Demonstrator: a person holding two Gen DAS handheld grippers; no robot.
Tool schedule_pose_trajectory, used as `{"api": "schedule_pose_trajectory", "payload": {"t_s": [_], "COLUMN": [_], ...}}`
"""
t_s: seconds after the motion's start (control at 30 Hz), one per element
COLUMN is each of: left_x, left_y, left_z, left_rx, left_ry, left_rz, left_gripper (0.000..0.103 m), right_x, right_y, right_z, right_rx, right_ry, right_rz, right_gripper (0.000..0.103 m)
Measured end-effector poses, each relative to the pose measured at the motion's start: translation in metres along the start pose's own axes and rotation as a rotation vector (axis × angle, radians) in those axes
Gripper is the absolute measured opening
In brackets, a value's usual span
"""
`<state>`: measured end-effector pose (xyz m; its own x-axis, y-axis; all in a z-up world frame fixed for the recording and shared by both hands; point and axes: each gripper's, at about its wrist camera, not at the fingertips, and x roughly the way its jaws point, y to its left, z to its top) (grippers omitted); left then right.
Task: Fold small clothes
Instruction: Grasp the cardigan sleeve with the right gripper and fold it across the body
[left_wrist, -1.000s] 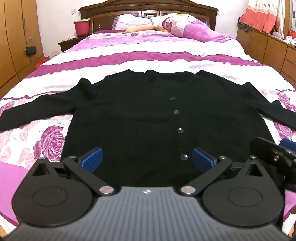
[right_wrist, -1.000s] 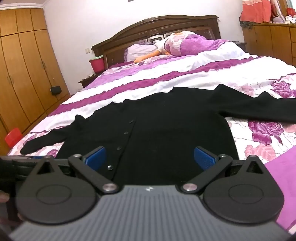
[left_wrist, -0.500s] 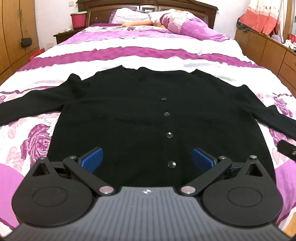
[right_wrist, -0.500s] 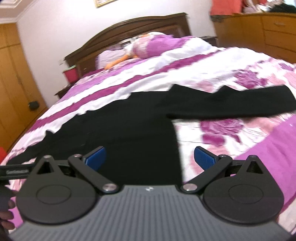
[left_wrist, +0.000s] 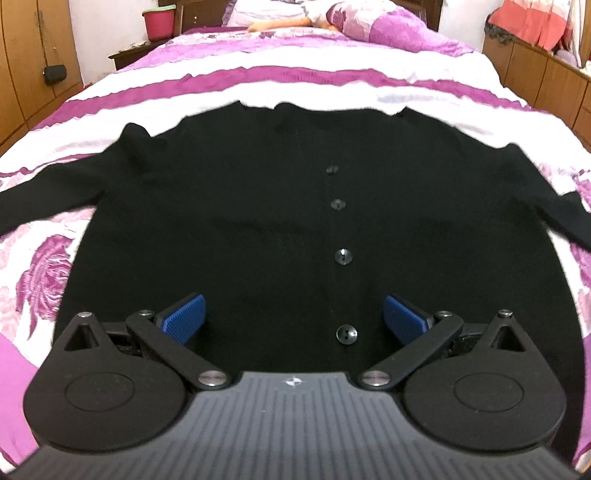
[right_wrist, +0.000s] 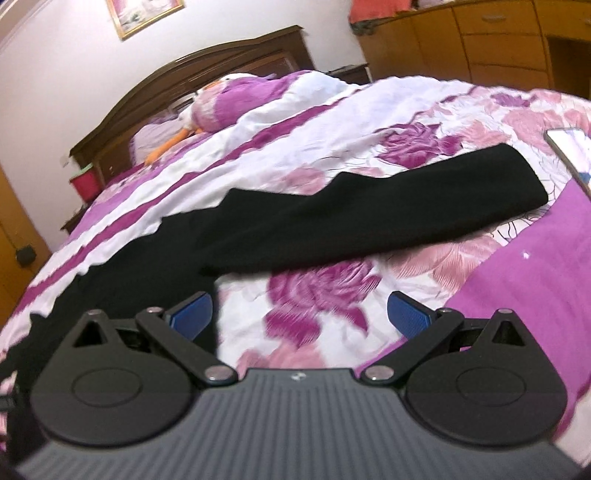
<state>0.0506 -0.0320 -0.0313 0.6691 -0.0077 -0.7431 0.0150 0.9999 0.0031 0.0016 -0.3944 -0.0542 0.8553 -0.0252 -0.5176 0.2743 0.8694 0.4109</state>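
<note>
Right claw (right_wrist: 299, 314) wide open, empty, nearest the sleeve (right_wrist: 388, 218), which probably runs ahead-right; left claw (left_wrist: 293, 314) likewise over cardigan (left_wrist: 258, 229) hem.

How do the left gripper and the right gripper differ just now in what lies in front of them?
The left gripper faces the black cardigan front and its buttons; the right gripper faces floral bedspread beneath the spread sleeve. Both are open, holding nothing.
</note>
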Motion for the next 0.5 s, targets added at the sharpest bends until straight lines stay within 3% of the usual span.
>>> {"api": "schedule_pose_trajectory", "payload": {"t_s": [0.2, 0.5], "left_x": [0.024, 0.035], "left_y": [-0.004, -0.007], "left_z": [-0.008, -0.012], "left_rx": [0.028, 0.039], "left_ry": [0.02, 0.029], "left_rz": [0.022, 0.035], "left_gripper": [0.103, 0.103], "right_x": [0.041, 0.077], "right_y": [-0.03, -0.048], "right_z": [0.013, 0.022], "right_rx": [0.114, 0.155], "right_ry": [0.025, -0.055], "right_rz": [-0.016, -0.034], "right_gripper": [0.103, 0.103]}}
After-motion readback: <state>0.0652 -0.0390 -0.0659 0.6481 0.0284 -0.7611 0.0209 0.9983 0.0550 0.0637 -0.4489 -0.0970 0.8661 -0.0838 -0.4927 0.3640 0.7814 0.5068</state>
